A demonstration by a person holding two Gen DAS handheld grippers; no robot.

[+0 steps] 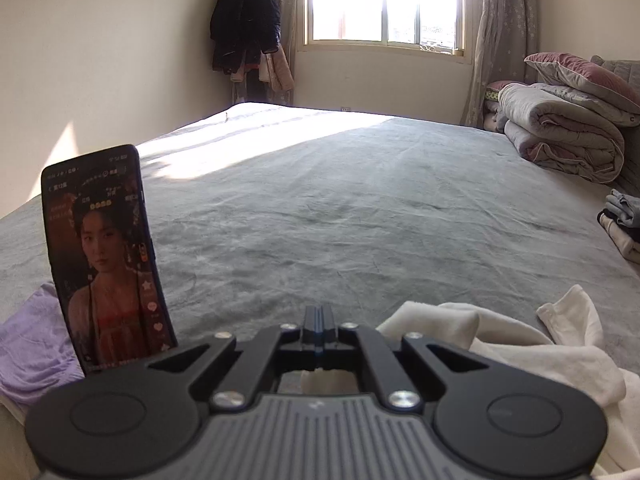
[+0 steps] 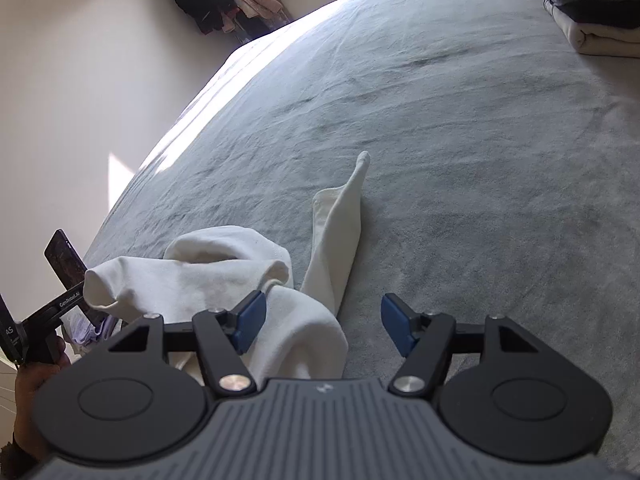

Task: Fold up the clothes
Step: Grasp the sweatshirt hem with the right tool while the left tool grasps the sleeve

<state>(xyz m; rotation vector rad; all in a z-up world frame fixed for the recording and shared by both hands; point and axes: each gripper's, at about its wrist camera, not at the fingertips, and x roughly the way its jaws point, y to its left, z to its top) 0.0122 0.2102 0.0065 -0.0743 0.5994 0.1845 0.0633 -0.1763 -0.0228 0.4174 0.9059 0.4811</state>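
Sunlit bedroom w/ a wide grey plush bed [image 2: 460, 120] filling both views, window at the far wall. Progress looks early-to-mid, judging by the layout: a stack of folded grey, dark and cream clothes [image 2: 596, 12] sits well apart at the far right of the bed, so some pieces look done, but the crumpled white soft-fabric garment [image 2: 224, 276] in front of you is bunched up, one long narrow part of it stretched away across the bed, nothing smoothed or folded yet. A lilac cloth [image 1: 28, 344] lies near the bed edge on the left, under/behind the upright black phone w/ a lit screen [image 1: 104, 256]; likely also waiting, can't tell for sure. Your left gripper [image 1: 320, 320] is held low, aimed level across the bed, fingers pressed together; no cloth shows at the tips, though white fabric lies just under the mechanism, so whether anything is pinched, can't tell. Your right gripper [image 2: 322, 322] hovers over the garment's near-right edge, tilted down at the bed, blue-padded fingers [image 2: 250, 320] spread wide, holding nothing; left pad sits over the white fabric, right pad over bare bed.
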